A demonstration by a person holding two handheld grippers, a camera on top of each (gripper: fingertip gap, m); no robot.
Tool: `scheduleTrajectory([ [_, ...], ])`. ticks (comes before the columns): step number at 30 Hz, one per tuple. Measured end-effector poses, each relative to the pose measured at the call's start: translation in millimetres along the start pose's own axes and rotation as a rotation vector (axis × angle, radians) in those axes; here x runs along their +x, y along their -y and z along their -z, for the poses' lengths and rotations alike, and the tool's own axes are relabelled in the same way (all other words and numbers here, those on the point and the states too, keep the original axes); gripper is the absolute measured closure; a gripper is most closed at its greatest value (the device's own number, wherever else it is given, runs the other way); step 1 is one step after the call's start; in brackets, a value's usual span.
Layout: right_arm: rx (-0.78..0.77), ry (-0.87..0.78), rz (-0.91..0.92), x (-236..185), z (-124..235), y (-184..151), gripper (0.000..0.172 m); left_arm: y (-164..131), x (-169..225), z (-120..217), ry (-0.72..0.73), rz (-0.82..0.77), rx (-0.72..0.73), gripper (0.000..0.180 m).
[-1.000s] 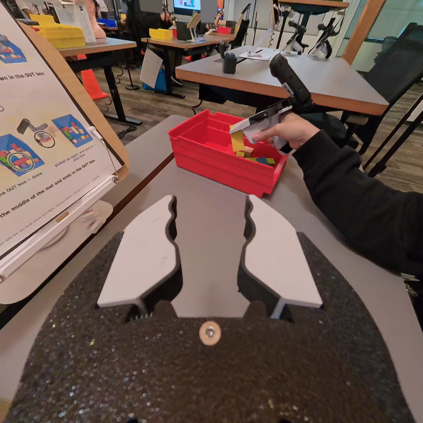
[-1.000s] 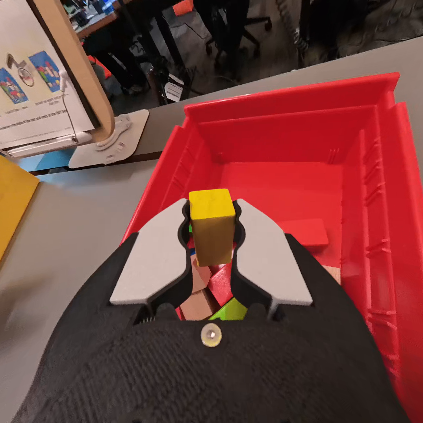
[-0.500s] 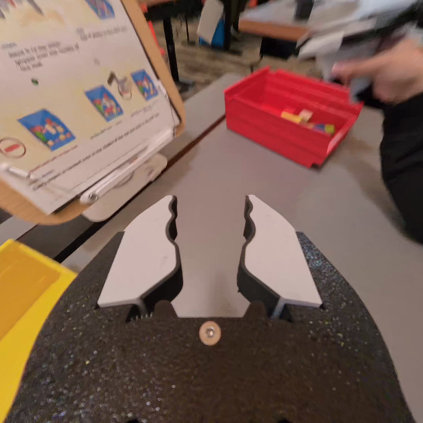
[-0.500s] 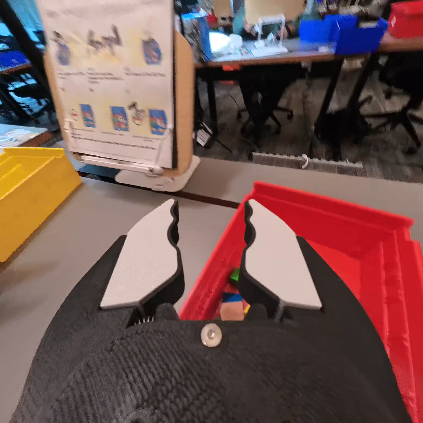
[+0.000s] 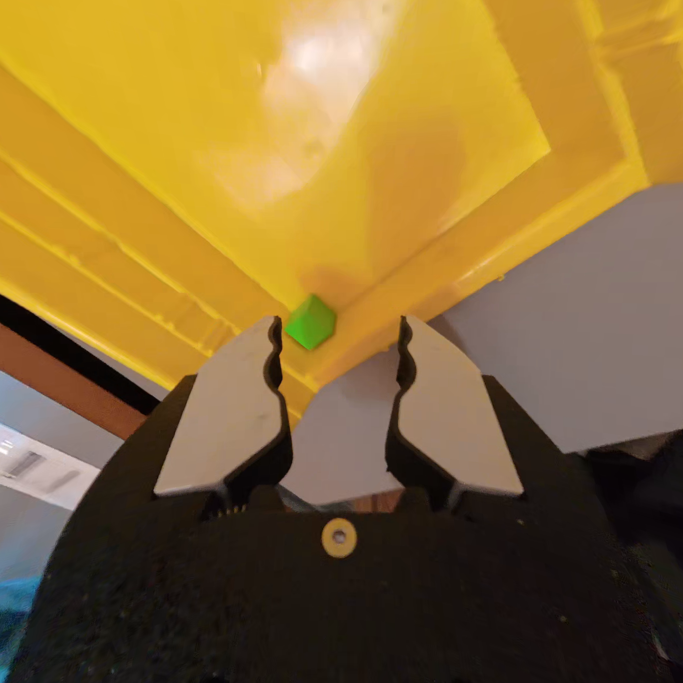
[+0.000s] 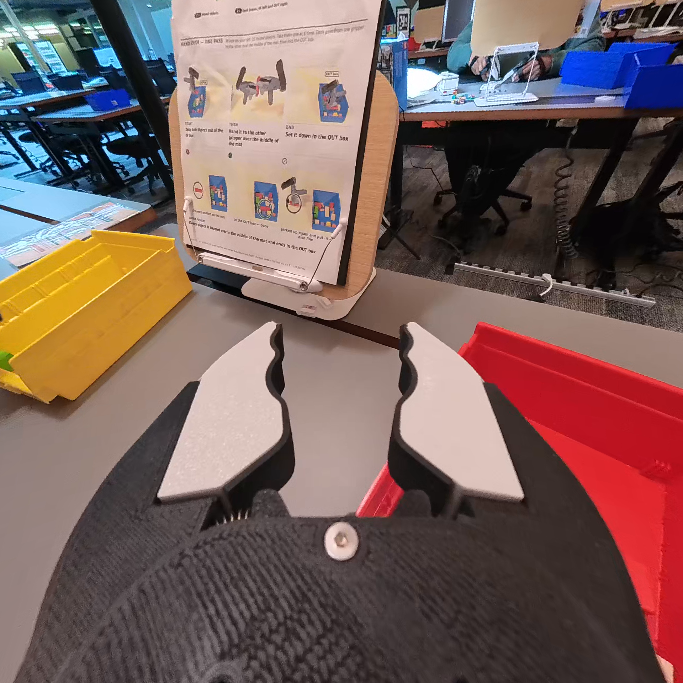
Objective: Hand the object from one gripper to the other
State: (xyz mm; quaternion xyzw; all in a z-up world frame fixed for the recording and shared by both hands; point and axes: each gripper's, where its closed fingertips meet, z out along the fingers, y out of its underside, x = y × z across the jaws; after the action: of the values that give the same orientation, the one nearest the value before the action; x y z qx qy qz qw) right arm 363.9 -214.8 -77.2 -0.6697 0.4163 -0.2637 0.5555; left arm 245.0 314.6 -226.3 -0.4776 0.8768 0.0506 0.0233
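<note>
Grey table [image 6: 332, 399]: 2 bins set well apart, likely so handover happens between them.
Yellow bin [image 6: 92, 306]: at left, under left gripper.
Red bin [image 6: 576, 403]: beside right gripper.
Left gripper [image 5: 338, 325]: jaws apart, gripping nothing.
Right gripper [image 6: 340, 330]: jaws apart, empty, above table.
Green block [image 5: 310, 323]: in yellow bin's near corner, probably delivered.

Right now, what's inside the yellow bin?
A single green block sits in the near corner of the yellow bin, beyond the left gripper's open fingers. The visible floor is otherwise bare; the left finger covers part of that corner.
</note>
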Motion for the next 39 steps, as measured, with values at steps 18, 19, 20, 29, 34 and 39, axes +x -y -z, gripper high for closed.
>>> scheduleTrajectory([
  [18,0.023,0.035,-0.04,0.1,2.8,1.4,0.109,-27.2,-35.2,-45.4,0.153,-0.561,-0.441,0.137],
  [19,0.021,0.036,-0.042,0.4,2.5,0.9,0.109,-28.2,-34.7,-47.1,0.133,-0.557,-0.454,0.138],
  [20,0.022,0.036,-0.043,0.7,2.4,0.8,0.109,-29.2,-34.2,-47.9,0.118,-0.554,-0.47,0.139],
  [29,0.028,0.04,-0.047,1.9,2.5,0.6,0.109,-16.6,-40.7,-44.9,0.208,-0.483,-0.504,0.137],
  [34,0.032,0.043,-0.054,3.1,3.6,0.6,0.109,13.7,-36.7,-32.9,0.227,-0.475,-0.299,0.144],
  [39,0.036,0.043,-0.059,4.3,4.8,1.0,0.109,-4.8,-28.7,-28.0,0.11,-0.421,-0.372,0.117],
])
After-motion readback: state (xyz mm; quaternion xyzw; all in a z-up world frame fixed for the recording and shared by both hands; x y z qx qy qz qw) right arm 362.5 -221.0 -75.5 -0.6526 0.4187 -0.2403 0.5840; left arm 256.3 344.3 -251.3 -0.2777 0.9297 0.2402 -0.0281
